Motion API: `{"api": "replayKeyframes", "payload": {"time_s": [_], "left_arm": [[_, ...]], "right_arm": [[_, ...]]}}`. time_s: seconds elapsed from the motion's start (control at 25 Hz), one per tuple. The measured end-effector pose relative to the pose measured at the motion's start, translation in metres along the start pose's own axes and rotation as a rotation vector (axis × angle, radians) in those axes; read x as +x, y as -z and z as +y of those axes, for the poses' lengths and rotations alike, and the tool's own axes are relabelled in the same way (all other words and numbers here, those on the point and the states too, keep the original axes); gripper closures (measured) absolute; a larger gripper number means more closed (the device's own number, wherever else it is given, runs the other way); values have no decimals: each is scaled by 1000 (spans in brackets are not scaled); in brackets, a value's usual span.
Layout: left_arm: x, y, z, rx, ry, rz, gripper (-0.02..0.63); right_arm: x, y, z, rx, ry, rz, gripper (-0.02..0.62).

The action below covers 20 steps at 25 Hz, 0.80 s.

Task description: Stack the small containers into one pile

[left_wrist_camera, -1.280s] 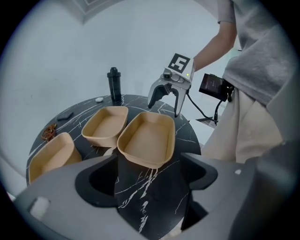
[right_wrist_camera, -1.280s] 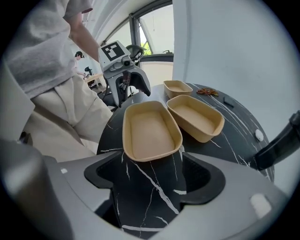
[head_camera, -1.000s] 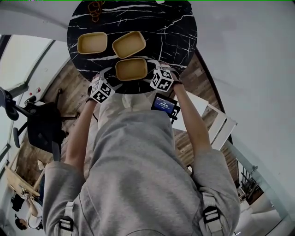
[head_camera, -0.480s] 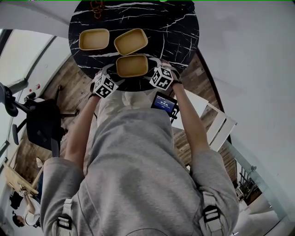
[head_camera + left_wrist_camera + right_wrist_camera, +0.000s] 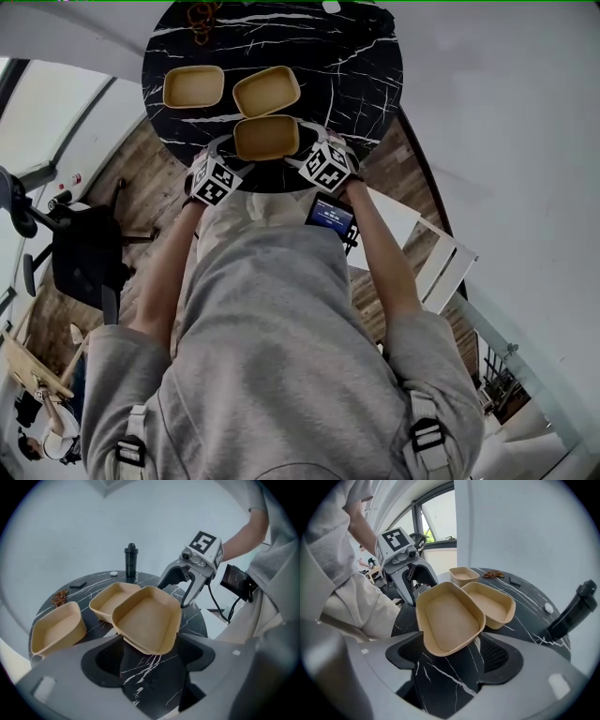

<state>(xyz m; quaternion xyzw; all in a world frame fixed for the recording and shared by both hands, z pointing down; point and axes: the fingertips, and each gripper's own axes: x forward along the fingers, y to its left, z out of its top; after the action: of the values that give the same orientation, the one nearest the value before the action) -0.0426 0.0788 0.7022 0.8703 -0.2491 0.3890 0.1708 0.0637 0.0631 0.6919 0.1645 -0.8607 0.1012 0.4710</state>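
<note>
Three tan containers sit empty on the round black marble table [image 5: 366,66]. The left container [image 5: 193,86] stands apart. The middle container [image 5: 266,90] is just behind the nearest container [image 5: 266,138], and I cannot tell whether their rims touch. The nearest one lies at the table's near edge, flanked by both grippers, which slant down toward it from the person's outstretched forearms. The left gripper [image 5: 149,656] has its jaws spread wide and has just been closing them slightly, with the container's near corner between them, unpressed. The right gripper [image 5: 450,656] is likewise spread wide around the opposite end, with a gap at one pad.
</note>
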Motion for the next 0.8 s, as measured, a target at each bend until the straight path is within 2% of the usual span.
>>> {"api": "replayKeyframes", "payload": {"time_s": [0.12, 0.24, 0.48, 0.8], "left_arm": [[-13, -12, 4, -43, -40, -45, 304], [-17, -15, 2, -48, -48, -48, 304], [-25, -27, -3, -8, -51, -74, 304], [-40, -54, 2, 22, -96, -130, 303]], "right_arm": [[-14, -13, -6, -10, 43, -44, 224], [-24, -22, -8, -20, 60, -70, 222], [-45, -45, -20, -31, 113, -130, 216], [-64, -58, -33, -44, 133, -173, 206]]}}
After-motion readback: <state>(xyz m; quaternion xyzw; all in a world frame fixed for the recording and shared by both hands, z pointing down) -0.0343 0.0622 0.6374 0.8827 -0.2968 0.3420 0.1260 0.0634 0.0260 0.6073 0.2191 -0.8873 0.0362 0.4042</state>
